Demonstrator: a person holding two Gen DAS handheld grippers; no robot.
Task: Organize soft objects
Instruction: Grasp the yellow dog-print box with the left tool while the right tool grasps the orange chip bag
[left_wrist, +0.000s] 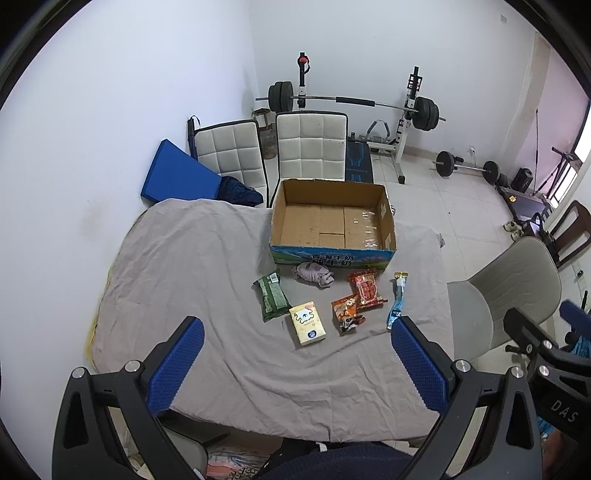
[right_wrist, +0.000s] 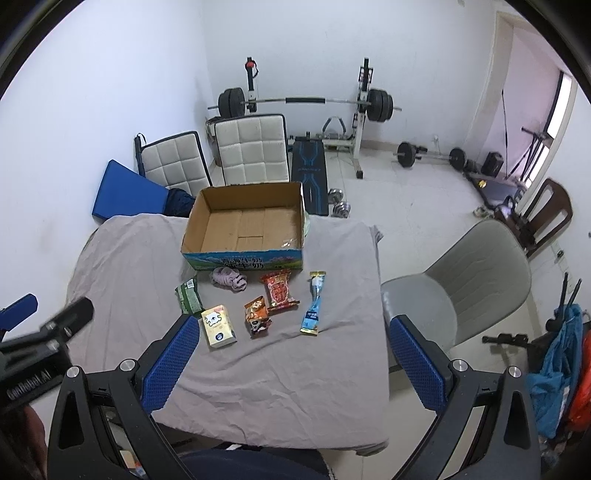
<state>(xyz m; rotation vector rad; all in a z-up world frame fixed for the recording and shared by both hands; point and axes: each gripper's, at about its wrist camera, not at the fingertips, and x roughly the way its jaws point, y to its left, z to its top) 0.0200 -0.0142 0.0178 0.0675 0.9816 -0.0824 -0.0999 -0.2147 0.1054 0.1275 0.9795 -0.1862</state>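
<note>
An open cardboard box (left_wrist: 388, 236) (right_wrist: 192, 229) stands empty at the far side of a table under a grey cloth (left_wrist: 207, 266) (right_wrist: 129, 258). In front of it lie a crumpled pink cloth (left_wrist: 313, 274) (right_wrist: 229, 277), a green packet (left_wrist: 271, 296) (right_wrist: 188, 295), a cream tissue pack (left_wrist: 307, 323) (right_wrist: 218, 326), an orange snack bag (left_wrist: 347, 312) (right_wrist: 256, 315), a red snack bag (left_wrist: 366, 288) (right_wrist: 279, 291) and a blue sachet (left_wrist: 397, 302) (right_wrist: 314, 304). My left gripper (left_wrist: 297, 338) and right gripper (right_wrist: 291, 332) are both open and empty, held above the table's near edge.
Two white padded chairs (left_wrist: 312, 146) (right_wrist: 251, 147) stand behind the table, a grey chair (left_wrist: 513, 295) (right_wrist: 476, 280) at its right. A blue mat (left_wrist: 177, 173) leans on the left wall. A barbell rack (left_wrist: 354, 101) and weights (right_wrist: 428, 155) sit beyond on the floor.
</note>
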